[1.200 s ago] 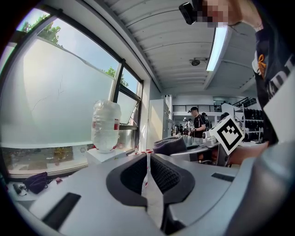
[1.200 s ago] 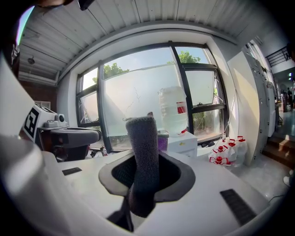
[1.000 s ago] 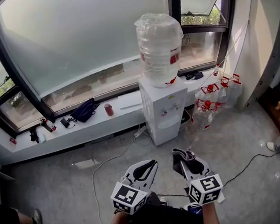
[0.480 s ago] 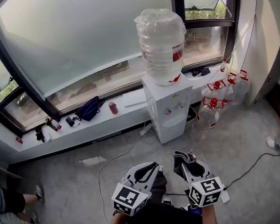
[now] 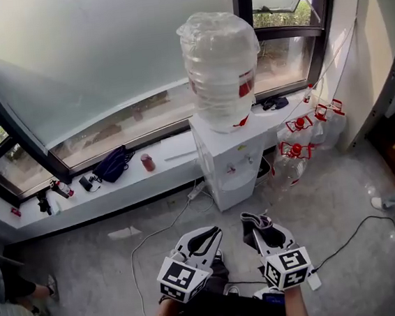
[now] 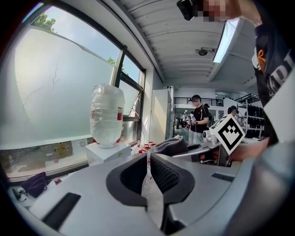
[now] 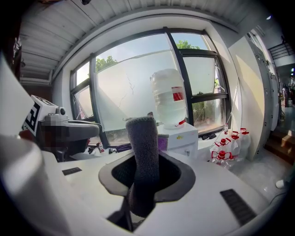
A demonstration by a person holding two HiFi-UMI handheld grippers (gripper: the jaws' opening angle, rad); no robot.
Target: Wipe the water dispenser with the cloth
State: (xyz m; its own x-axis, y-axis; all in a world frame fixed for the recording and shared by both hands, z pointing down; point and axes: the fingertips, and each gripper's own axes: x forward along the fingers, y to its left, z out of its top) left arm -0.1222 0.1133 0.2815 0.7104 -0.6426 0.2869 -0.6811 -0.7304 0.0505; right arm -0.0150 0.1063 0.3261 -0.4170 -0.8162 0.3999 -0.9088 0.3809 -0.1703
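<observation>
The white water dispenser (image 5: 227,163) stands against the window sill with a big clear bottle (image 5: 219,69) on top. Both grippers hover low over the floor, well short of it. My right gripper (image 5: 262,230) is shut on a dark grey cloth (image 5: 258,223), which sticks up between the jaws in the right gripper view as a folded strip (image 7: 144,144). The dispenser (image 7: 182,138) shows just behind that strip. My left gripper (image 5: 200,240) is shut with nothing in it. In the left gripper view (image 6: 148,159) the dispenser (image 6: 109,152) sits far off to the left.
Several spare bottles with red caps (image 5: 301,141) stand right of the dispenser. A black bag (image 5: 112,164) and a red can (image 5: 147,162) lie on the sill. Cables (image 5: 156,230) run across the floor. A person's shoe (image 5: 379,203) shows at the right edge.
The dispenser and bottle look a little larger and further left in the head view. Both grippers keep their places and states; the cloth stays held.
</observation>
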